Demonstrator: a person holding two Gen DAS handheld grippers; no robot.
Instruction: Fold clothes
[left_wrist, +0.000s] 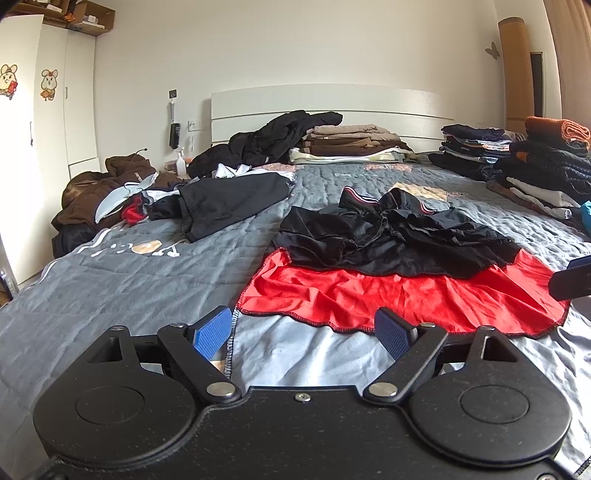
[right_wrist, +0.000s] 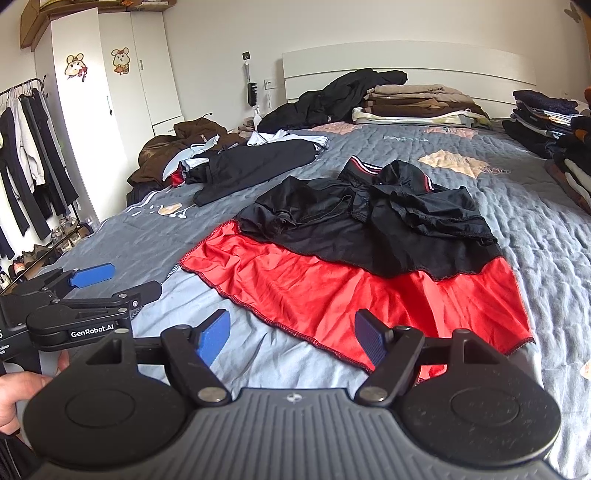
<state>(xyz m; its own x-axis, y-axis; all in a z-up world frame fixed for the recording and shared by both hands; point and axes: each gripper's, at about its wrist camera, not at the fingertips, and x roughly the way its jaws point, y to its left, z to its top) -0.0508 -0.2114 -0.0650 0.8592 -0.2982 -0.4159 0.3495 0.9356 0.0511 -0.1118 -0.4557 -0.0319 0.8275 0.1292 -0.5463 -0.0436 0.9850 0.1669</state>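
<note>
White lettering "GenRobot.AI" on the black body of the left gripper, seen from the right wrist view at 9 o'clock; smaller print below it too cropped to read. Cartoon mouse stickers on the white wardrobe at 11 o'clock, without legible text.

Red and black garment spread flat on the grey quilted bed, red hem nearest, black upper part crumpled toward 12 o'clock. Pale blue cloth under its near edge.

Left gripper: jaws spread wide, pinching nothing, blue pads low over the pale blue cloth, red hem just ahead between 12 and 1 o'clock. Right gripper: jaws spread likewise, empty, red hem just past them at 12 o'clock, right pad overlapping the hem in view; contact not discernible.

Folded stacks by the headboard at 12 o'clock and more folded clothes at 2 o'clock. Unfolded dark heap at 10 o'clock. Hand at 8 o'clock.
</note>
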